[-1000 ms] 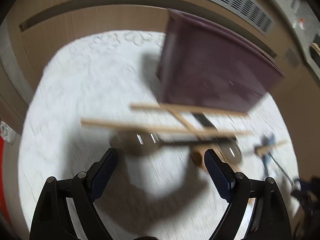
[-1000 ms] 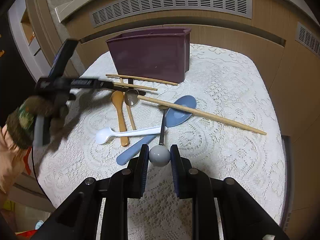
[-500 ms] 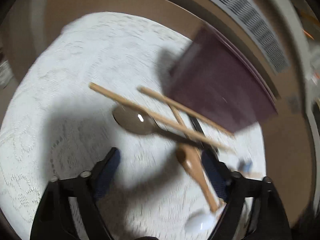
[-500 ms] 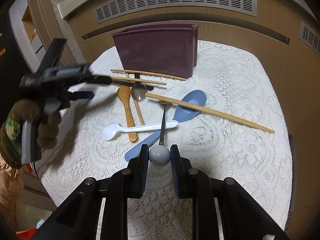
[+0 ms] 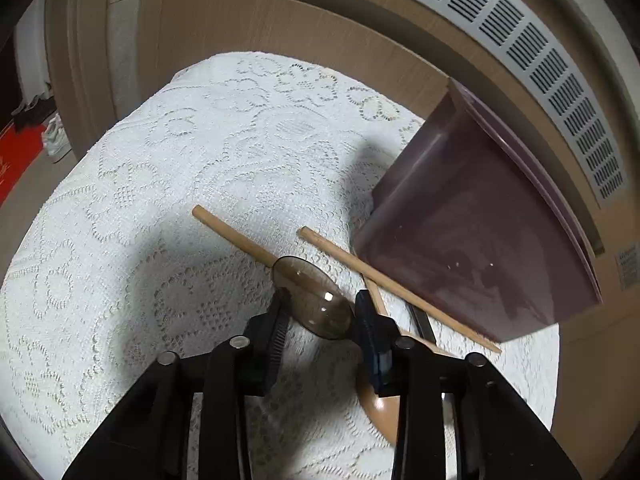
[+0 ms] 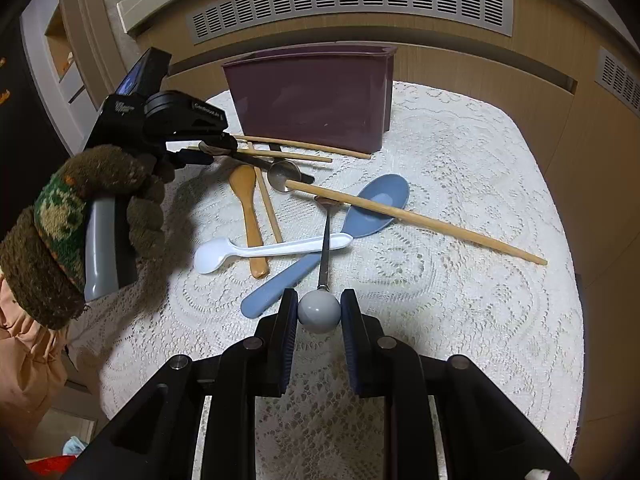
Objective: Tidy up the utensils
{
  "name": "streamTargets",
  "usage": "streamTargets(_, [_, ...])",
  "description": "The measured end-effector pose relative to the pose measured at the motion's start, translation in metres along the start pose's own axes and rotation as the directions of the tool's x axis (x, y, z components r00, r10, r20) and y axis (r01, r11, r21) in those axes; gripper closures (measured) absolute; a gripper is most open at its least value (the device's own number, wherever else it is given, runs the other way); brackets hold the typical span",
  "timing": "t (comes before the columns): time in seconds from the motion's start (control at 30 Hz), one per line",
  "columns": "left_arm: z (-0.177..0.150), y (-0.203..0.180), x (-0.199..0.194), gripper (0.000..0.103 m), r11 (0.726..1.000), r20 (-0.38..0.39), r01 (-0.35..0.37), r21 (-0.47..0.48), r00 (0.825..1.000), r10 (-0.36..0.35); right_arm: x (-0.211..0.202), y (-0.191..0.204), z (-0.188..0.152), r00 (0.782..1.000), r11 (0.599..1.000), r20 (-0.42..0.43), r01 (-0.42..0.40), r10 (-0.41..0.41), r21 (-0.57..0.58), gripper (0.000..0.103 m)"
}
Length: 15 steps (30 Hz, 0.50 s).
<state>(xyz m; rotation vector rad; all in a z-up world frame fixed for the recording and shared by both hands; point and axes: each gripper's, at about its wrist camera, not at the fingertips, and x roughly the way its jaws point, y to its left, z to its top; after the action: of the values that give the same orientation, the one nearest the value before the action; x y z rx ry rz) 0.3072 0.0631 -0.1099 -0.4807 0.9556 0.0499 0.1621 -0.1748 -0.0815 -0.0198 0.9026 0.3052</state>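
Clamping the translucent brown spoon [image 5: 316, 300] by its bowl just beside the purple bin [image 5: 480, 240], the left gripper [image 5: 320, 312] has two wooden chopsticks [image 5: 396, 288] ahead. In the right view, the right gripper [image 6: 319, 312] has its jaws closed on the ball-ended spoon [image 6: 319, 312]; three chopsticks and six spoons lie unsorted on the worktop [image 6: 460, 300], so sorting has barely begun.

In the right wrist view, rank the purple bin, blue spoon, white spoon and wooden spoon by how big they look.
1. purple bin, clearly largest.
2. blue spoon, longest of the spoons.
3. white spoon and wooden spoon: too alike to rank; the white one looks slightly longer, but it lies nearer the camera.
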Motion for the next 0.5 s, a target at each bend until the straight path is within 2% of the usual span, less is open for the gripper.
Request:
streamTargets(0.13, [-0.013,0.008,-0.033,0.088,0.997,0.061,0.061,0.038,0.996,-0.063,-0.006,-0.003,0.0,1.0,1.0,0.019,0.01,-0.01,0.008,0.083])
streamTargets(0.23, [-0.027,0.008,-0.063,0.09,0.992,0.125,0.064,0.107,0.989,-0.077,-0.015,-0.004,0.001,0.999,1.0,0.049,0.012,-0.013,0.007,0.083])
streamTargets(0.33, [-0.042,0.01,-0.095,0.093,0.985,0.169,0.087,0.151,0.979,-0.112,-0.022,-0.004,0.003,0.998,1.0,0.066,0.003,-0.004,0.009,0.083])
streamTargets(0.5, [-0.063,0.006,-0.151,0.098,0.967,0.262,0.082,0.242,0.954,-0.147,-0.041,-0.009,0.008,0.995,0.999,0.096,-0.02,0.017,0.031,0.083])
